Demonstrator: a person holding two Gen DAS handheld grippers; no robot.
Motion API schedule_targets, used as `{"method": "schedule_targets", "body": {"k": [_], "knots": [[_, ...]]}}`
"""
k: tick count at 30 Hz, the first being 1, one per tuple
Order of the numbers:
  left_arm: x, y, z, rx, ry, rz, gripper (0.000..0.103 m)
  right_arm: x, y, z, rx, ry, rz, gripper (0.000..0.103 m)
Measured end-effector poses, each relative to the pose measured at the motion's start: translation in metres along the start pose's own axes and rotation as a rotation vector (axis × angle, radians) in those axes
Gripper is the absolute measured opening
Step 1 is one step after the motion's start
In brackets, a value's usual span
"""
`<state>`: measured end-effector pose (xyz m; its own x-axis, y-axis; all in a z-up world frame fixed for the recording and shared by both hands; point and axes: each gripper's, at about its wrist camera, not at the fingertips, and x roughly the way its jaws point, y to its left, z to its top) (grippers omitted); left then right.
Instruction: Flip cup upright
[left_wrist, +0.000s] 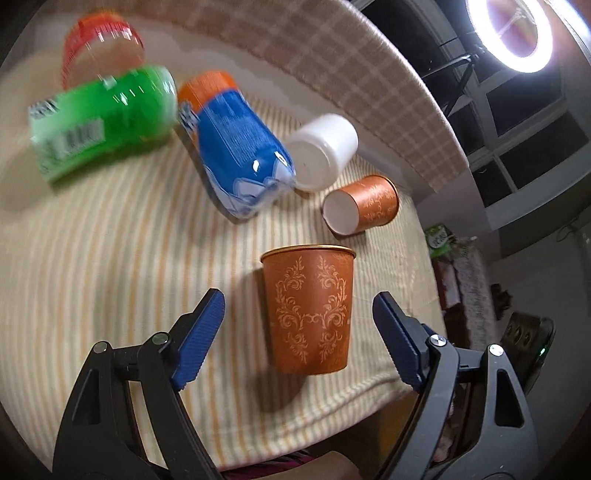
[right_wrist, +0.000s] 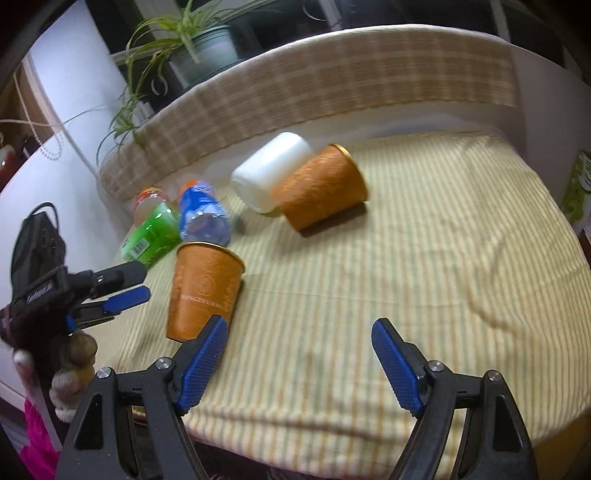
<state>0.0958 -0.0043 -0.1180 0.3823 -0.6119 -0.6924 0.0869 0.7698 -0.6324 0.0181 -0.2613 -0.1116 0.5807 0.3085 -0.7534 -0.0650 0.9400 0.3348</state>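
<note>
An orange patterned paper cup (left_wrist: 309, 310) stands upright, mouth up, on the striped cloth near the front edge; it also shows in the right wrist view (right_wrist: 203, 290). My left gripper (left_wrist: 298, 304) is open with the cup between its blue fingers, apart from both; it shows at the left of the right wrist view (right_wrist: 118, 291). A second orange cup (left_wrist: 364, 205) lies on its side further back, also in the right wrist view (right_wrist: 321, 188). My right gripper (right_wrist: 299, 334) is open and empty, just right of the upright cup.
A white cup (left_wrist: 325, 151) lies on its side against the second orange cup. A blue bottle (left_wrist: 236, 147), a green bottle (left_wrist: 103, 120) and a red-capped jar (left_wrist: 101, 50) lie at the left. A plaid cushion (right_wrist: 314, 85) borders the back. The table's front edge (right_wrist: 332, 435) is close.
</note>
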Motion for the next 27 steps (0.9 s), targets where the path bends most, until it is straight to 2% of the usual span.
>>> {"method": "schedule_targets", "body": {"k": [7,14,18,21,27], "knots": [[0.022,-0.001,0.011,-0.03,0.058,-0.053,0.085,0.0,-0.012,-0.003,0.03,0.007,-0.012,0.083],[0.037,-0.007,0.015,-0.028,0.091,-0.062,0.084,0.001,-0.016,-0.005,0.042,0.012,-0.016,0.083],[0.044,-0.009,0.017,-0.022,0.102,-0.056,0.077,0.001,-0.019,-0.005,0.048,0.011,-0.022,0.083],[0.048,-0.011,0.017,-0.01,0.11,-0.041,0.068,0.001,-0.022,-0.006,0.054,0.011,-0.026,0.083],[0.045,-0.014,0.015,0.02,0.089,-0.011,0.066,0.001,-0.026,-0.007,0.073,0.011,-0.028,0.083]]}}
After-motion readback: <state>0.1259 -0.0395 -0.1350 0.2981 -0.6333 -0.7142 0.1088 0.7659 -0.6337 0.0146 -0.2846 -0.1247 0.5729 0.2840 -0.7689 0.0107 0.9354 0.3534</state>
